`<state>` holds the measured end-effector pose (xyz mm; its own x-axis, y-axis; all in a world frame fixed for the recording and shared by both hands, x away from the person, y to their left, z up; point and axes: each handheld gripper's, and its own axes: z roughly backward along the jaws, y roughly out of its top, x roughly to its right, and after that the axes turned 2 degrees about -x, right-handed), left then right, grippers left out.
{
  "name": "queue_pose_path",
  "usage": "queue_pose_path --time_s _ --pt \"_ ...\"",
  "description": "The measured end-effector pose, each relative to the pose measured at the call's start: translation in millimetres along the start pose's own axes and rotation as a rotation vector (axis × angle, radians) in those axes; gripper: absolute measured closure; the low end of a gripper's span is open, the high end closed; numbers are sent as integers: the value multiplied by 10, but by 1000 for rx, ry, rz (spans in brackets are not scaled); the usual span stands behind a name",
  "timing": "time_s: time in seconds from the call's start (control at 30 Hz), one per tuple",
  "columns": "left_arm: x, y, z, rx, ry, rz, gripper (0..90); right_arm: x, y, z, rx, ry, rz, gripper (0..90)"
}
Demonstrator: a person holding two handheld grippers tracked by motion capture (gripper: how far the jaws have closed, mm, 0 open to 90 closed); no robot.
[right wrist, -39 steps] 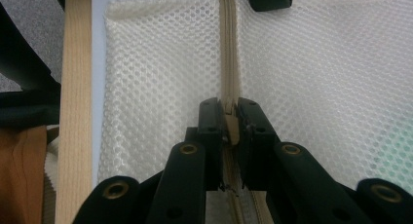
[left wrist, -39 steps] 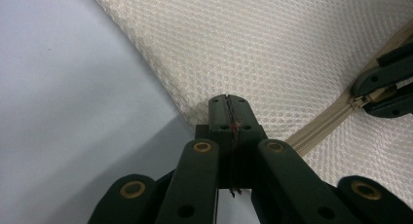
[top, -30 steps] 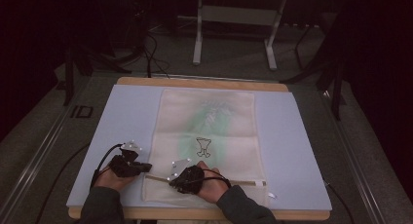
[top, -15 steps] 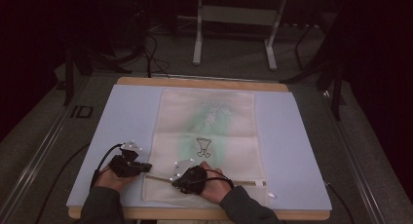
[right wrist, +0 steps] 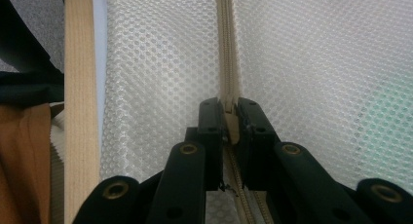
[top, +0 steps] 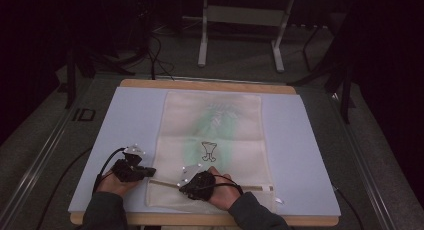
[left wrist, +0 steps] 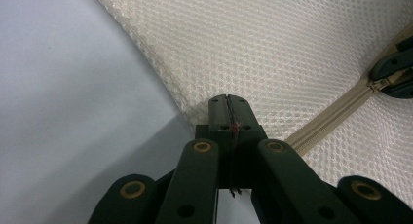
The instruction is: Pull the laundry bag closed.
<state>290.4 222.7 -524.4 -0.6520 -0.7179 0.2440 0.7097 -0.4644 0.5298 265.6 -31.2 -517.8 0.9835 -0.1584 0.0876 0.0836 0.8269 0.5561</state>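
The mesh bag (top: 212,150) lies flat on the tabletop (top: 305,155), its zipper (top: 252,188) running along the near edge. The job looks like working that zipper, and it seems barely begun: most of the track lies ahead of the slider. The left hand-held gripper (left wrist: 228,104) is clamped on the bag's corner, pinning it. The right hand-held gripper (right wrist: 230,109) is clamped on the zipper's slider (right wrist: 231,121).

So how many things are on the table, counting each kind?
Mesh bags: 1
Zippers on the bag: 1
Grippers, left gripper and right gripper: 2
Total: 4
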Motion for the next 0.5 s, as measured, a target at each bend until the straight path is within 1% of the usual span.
queue_pose_path --time_s 0.37,0.5 --pt "-7 -1 0 1 -5 1 897 -13 -33 43 -15 -11 6 819" --pt "-4 0 1 -1 -3 0 898 -16 -56 69 -19 -13 0 819"
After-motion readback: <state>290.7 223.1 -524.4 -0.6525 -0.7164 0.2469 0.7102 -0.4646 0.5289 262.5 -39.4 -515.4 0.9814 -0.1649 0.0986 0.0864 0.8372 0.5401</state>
